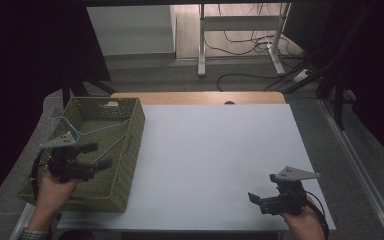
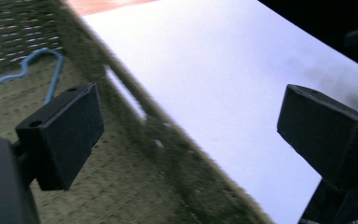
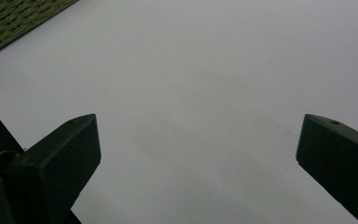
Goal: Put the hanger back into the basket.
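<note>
Over at the left edge of the table (image 1: 220,150) sits a green woven basket (image 1: 130,150), and inside it lies a blue wire hanger (image 1: 87,132), flat on the bottom w/ its hook end toward the far-left corner. That's the thing being worked on, imo, since the left gripper (image 1: 100,155) hangs right over the basket, jaws spread wide and holding nothing.

From the left gripper view you can see why it's held that way: one jaw is over the basket floor, the other out past the rim above the white tabletop, so the gripper (image 2: 191,121) straddles the basket wall (image 2: 168,135) and isn't lined up on the hanger (image 2: 42,70) yet. The wire is off to the side and a bit further in, not between the jaws. It's thin and lying flat, so prob needs a tilt down and a careful pinch on one of the straight runs. Easy to miss or just push it around on the weave.

Right gripper (image 1: 262,192) is parked near the front-right corner, low over bare table, well apart from the basket. Jaws wide apart there too, nothing between them in the right gripper view (image 3: 198,158) except white surface, w/ a corner of the basket (image 3: 14,21) far off. Looks like it's just waiting, maybe to take the hanger's other end once it's lifted out.
</note>
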`<control>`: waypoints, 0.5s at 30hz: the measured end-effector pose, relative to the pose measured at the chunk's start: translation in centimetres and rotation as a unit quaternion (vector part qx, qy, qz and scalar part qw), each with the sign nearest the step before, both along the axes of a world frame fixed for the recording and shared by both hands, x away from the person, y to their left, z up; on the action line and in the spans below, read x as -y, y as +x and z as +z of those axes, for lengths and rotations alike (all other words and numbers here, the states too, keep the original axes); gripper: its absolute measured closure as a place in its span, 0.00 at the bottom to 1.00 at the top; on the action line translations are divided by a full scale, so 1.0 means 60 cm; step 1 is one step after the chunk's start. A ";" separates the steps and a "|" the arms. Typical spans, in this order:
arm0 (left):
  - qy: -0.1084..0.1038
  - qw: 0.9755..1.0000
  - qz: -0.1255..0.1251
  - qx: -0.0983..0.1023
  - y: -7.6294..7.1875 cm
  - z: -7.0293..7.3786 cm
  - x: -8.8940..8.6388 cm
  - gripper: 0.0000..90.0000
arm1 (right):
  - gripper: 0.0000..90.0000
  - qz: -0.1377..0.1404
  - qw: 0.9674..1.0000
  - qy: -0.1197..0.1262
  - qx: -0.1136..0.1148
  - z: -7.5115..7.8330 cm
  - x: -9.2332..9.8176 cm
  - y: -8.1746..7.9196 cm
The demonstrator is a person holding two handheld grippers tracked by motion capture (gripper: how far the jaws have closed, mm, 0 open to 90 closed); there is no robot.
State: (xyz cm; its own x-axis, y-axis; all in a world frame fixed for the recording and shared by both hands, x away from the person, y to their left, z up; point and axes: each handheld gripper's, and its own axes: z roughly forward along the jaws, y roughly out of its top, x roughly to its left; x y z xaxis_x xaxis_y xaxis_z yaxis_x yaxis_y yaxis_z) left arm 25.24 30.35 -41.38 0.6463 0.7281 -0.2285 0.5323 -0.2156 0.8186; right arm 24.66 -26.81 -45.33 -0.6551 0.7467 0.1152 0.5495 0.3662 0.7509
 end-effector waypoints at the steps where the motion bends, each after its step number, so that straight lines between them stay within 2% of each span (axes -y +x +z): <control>1: 0.007 1.000 -0.007 0.004 -0.008 -0.003 0.013 0.07 | 0.00 0.000 1.000 0.001 0.000 0.000 0.001 0.000; 8: 0.033 0.999 -0.022 0.015 -0.035 -0.025 0.049 0.04 | 0.00 -0.001 1.000 0.002 0.002 0.000 0.002 0.000; 11: 0.046 0.998 -0.028 0.012 -0.045 -0.039 0.058 0.03 | 0.00 -0.001 1.000 -0.004 0.006 -0.001 0.001 0.000; 12: 0.044 0.998 -0.036 0.004 -0.048 -0.051 0.062 0.03 | 0.00 0.000 1.000 -0.007 0.005 -0.003 0.001 0.000; 13: 0.044 0.998 -0.036 0.004 -0.048 -0.051 0.062 0.02 | 0.00 0.000 1.000 -0.007 0.005 -0.003 0.001 0.000; 15: 0.060 0.997 -0.038 0.000 -0.051 -0.060 0.068 0.01 | 0.00 0.001 1.000 -0.011 0.006 -0.005 0.001 0.001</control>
